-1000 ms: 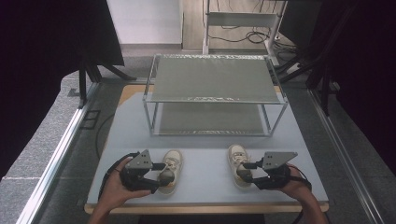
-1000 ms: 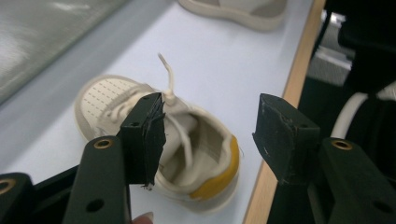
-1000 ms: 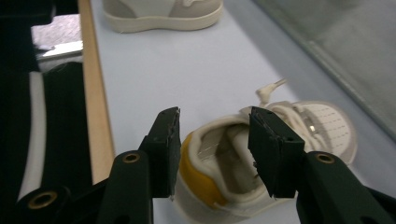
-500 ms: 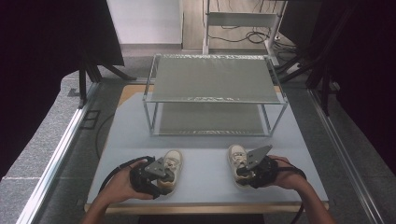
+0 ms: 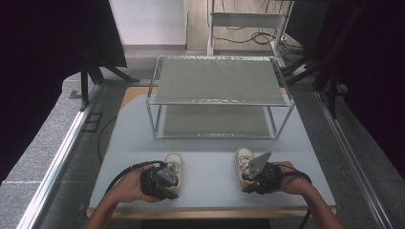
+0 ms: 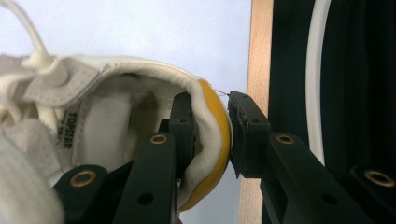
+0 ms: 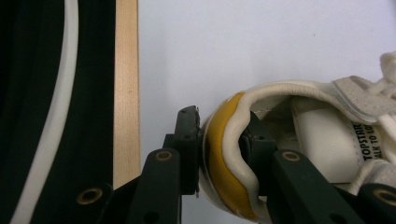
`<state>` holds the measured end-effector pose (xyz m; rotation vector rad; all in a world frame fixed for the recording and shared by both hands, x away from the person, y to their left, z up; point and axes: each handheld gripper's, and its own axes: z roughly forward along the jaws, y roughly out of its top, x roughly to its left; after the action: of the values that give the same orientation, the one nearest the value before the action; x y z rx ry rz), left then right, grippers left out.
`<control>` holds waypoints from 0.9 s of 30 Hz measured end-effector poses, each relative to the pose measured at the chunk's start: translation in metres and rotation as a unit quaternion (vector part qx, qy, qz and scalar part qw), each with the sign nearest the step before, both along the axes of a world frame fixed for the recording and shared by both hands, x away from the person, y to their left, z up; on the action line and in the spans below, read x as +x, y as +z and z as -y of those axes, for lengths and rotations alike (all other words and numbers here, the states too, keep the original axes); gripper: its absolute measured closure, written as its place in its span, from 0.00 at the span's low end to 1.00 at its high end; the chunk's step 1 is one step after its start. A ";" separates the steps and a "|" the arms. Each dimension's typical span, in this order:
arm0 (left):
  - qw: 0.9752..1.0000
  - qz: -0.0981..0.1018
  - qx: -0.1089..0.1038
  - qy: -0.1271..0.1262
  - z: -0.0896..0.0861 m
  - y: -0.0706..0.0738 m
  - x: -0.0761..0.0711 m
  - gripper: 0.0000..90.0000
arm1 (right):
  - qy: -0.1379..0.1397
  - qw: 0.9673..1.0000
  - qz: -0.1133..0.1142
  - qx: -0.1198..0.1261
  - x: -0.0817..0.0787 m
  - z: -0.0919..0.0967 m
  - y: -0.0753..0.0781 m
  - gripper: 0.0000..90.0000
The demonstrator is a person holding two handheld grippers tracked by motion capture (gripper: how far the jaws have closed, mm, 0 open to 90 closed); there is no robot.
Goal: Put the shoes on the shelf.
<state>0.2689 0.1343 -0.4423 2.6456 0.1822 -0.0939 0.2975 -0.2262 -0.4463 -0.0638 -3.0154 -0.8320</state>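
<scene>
Two cream shoes sit near the desk's front edge — the left shoe (image 6: 93, 135) toward the left corner, the right shoe (image 7: 303, 140) toward the right. My left gripper (image 6: 208, 135) has its fingers clamped on the left shoe's yellow heel; my right gripper (image 7: 219, 149) pinches the other heel likewise. A rack (image 5: 219, 95) stands behind — mid-desk.

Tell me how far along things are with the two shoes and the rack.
Done: each gripper has a jaw inside and a jaw outside a heel, the left gripper on the left shoe, the right gripper on the right shoe. In hand: both shoes, which sit on the table near its front edge. Probably left: lifting them onto the two-tier rack, whose shelves look bare.
</scene>
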 end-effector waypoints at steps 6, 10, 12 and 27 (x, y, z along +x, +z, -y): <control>1.000 0.027 -0.014 -0.003 0.000 0.015 0.005 0.81 | 0.001 0.999 0.027 0.029 -0.003 0.001 0.012 0.81; 0.998 0.055 -0.029 -0.005 0.007 0.033 0.011 0.81 | 0.004 0.998 0.050 0.031 -0.001 -0.005 0.025 0.81; 0.997 0.067 -0.033 -0.009 0.012 0.039 0.016 0.81 | 0.005 0.998 0.061 0.029 0.002 -0.008 0.030 0.81; 0.995 0.096 -0.016 -0.022 0.053 0.040 0.062 0.81 | 0.010 0.997 0.080 0.016 0.045 -0.030 0.043 0.81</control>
<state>0.3305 0.0815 -0.4023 2.6074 0.0576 0.1409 0.3425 -0.1962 -0.4030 0.0367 -3.1434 -0.9255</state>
